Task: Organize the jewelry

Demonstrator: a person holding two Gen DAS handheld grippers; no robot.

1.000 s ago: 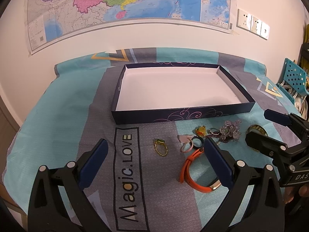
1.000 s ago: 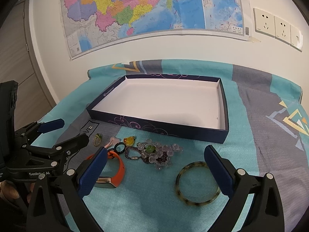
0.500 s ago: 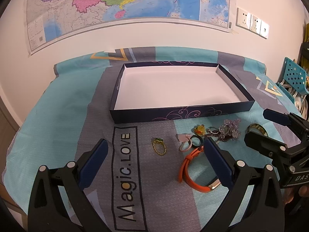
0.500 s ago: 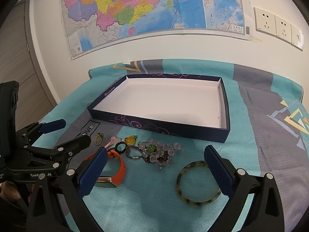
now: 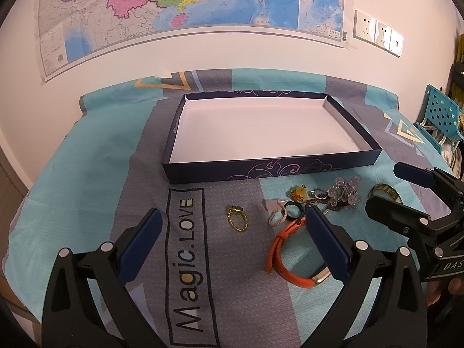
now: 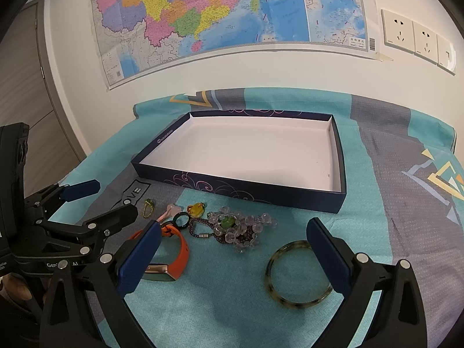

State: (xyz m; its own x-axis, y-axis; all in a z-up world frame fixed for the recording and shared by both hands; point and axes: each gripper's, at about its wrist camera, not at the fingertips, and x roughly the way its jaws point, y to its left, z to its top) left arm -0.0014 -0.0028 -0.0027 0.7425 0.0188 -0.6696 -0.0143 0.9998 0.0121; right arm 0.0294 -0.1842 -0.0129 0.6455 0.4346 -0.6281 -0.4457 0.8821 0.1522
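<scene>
bedspread (image 5: 87,174) | one box (image 5: 261,171) | one bangle (image 6: 295,275) | both hand-held grippers (image 5: 232,240) (image 6: 232,249) agape

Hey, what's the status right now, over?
Both hand-held grippers open, holding nothing: left, right. Box empty. Jewelry on the cloth in front: orange band, bangle, bead string. Nothing blocking.

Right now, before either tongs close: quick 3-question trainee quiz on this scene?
1. True or false: the shallow dark blue cardboard box already holds jewelry.
2. Which piece lies nearest the right tongs: A) small gold chain ring, B) mottled brown-green bangle, C) orange wristband?
3. What state are the left tongs in?

Key: 1 false, its white floor is bare. 2 B. 3 open, holding nothing.
</scene>
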